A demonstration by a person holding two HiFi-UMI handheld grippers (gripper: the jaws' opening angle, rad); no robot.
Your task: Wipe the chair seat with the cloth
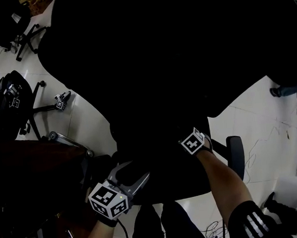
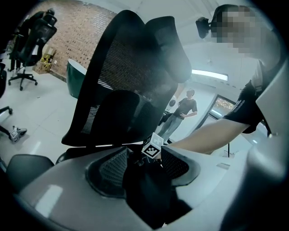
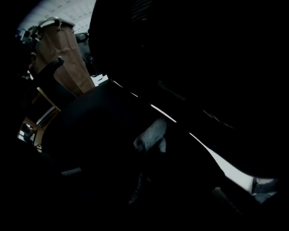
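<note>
The cloth (image 2: 149, 194), a dark bunched rag, lies on the mesh of the chair seat (image 2: 108, 168), near the middle and running toward the near edge. The right gripper (image 2: 150, 153) sits at its far end. A fold of the fabric shows where its jaws meet, so it appears to be pinching the cloth against the seat. That would suit a grip meant to drag the rag across the mesh, though the right gripper view is too dark to show the jaws themselves.

The left gripper (image 1: 134, 174) waits at the near left edge of the seat with its jaws spread. The cloth's tail lies between them unclamped, probably so they can steady or gather the loose end. The tall chair back (image 2: 131, 76) rises just beyond, which limits the far reach of a stroke. Other office chairs (image 1: 13, 100) stand well apart on the pale floor (image 1: 258, 116) to the left.
</note>
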